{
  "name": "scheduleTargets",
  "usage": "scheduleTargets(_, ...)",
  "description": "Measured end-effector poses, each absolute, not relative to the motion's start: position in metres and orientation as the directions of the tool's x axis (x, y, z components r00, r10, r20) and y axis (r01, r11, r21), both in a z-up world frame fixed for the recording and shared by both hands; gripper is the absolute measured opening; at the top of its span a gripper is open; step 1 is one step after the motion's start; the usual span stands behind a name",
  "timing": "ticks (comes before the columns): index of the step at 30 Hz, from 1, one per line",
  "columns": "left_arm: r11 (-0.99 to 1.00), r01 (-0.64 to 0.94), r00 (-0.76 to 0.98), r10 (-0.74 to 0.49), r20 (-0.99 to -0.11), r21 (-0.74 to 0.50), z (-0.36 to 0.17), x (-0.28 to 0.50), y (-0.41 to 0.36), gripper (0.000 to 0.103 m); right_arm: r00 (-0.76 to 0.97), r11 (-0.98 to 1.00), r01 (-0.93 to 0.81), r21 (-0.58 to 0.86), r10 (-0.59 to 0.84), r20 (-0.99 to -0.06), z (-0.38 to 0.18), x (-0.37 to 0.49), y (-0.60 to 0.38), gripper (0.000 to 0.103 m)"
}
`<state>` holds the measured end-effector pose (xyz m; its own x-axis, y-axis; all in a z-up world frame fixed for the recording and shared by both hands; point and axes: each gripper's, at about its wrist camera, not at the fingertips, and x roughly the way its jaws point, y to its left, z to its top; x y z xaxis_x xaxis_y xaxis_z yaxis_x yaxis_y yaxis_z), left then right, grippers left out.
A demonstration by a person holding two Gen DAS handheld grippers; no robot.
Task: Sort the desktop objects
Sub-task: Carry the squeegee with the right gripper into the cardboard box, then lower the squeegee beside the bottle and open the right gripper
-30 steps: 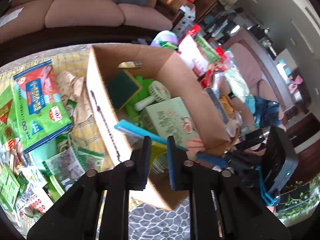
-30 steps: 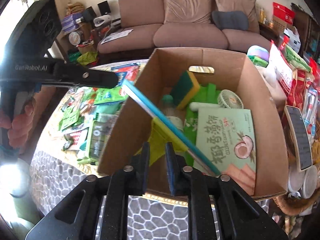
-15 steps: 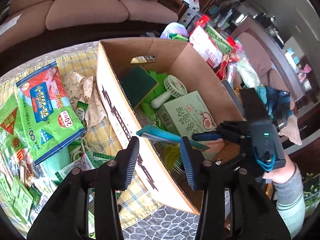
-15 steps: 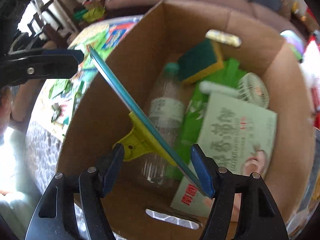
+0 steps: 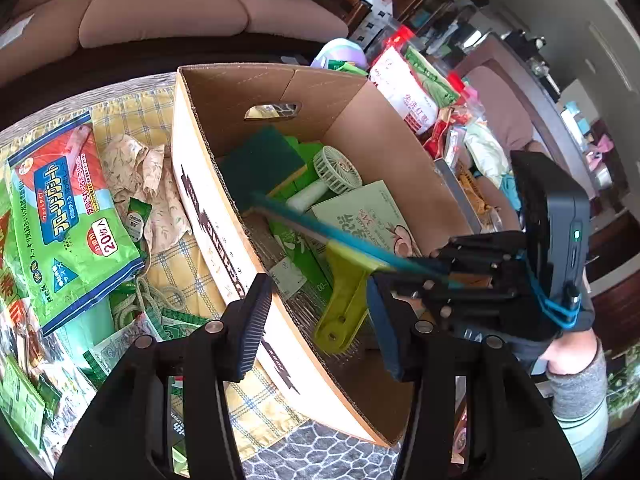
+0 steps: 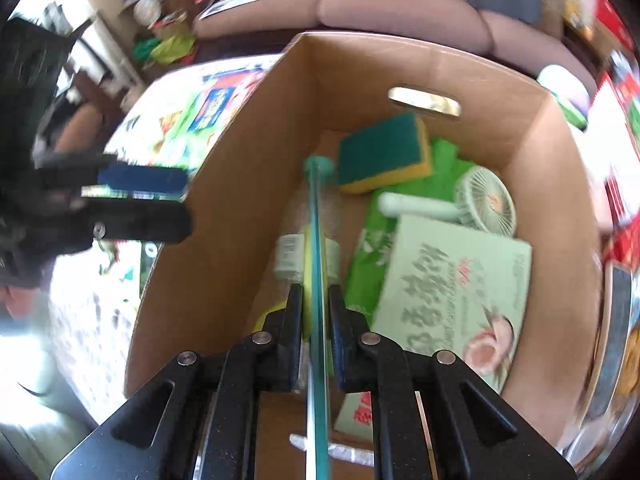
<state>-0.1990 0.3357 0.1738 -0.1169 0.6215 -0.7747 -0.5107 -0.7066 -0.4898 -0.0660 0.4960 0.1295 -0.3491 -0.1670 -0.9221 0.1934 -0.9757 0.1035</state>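
Nearest, the right gripper (image 6: 314, 312) is clamped on a teal-bladed squeegee (image 5: 340, 240) held over the open cardboard box (image 5: 208, 208). The left gripper (image 5: 316, 320), jaws opening, grips nothing. Farther inside are seen a sponge (image 6: 384, 152) and handheld fan (image 6: 480, 200).

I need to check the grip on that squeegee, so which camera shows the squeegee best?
The left wrist view: it shows the squeegee side-on over the cardboard box, teal blade and yellow-green handle both visible, with the right gripper shut on the blade's end. The right wrist view shows only the blade edge-on between the fingers, blurred.
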Motion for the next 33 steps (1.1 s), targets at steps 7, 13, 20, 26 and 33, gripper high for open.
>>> scheduleTargets(7,-0.702,-0.521,-0.119,0.623,-0.773,-0.485,0.181,-0.196,0.345,0.051,-0.388,-0.986,-0.019,0.166,-0.146,-0.910,0.119,-0.065,0.548,0.011)
scheduleTargets(13,-0.696,-0.538,-0.112,0.618,-0.779,-0.475,0.183,-0.194,0.357,0.051,-0.392,-0.985,0.049,0.165,-0.171,-0.904,0.115,-0.077,0.534,0.012)
scheduleTargets(20,-0.695,-0.513,-0.093,0.628,-0.772,-0.504,0.178,-0.197,0.361,0.051,-0.350,-0.970,0.118,0.212,-0.240,-0.905,0.113,-0.087,0.505,0.011)
scheduleTargets(26,-0.701,-0.507,-0.094,0.623,-0.776,-0.501,0.179,-0.196,0.358,0.053,-0.387,-0.988,0.026,0.149,-0.148,-0.910,0.123,-0.078,0.518,0.031)
scheduleTargets(33,-0.691,-0.514,-0.083,0.631,-0.772,-0.509,0.182,-0.192,0.363,0.061,-0.180,-0.988,0.008,0.155,-0.154,-0.972,0.078,-0.073,0.520,0.043)
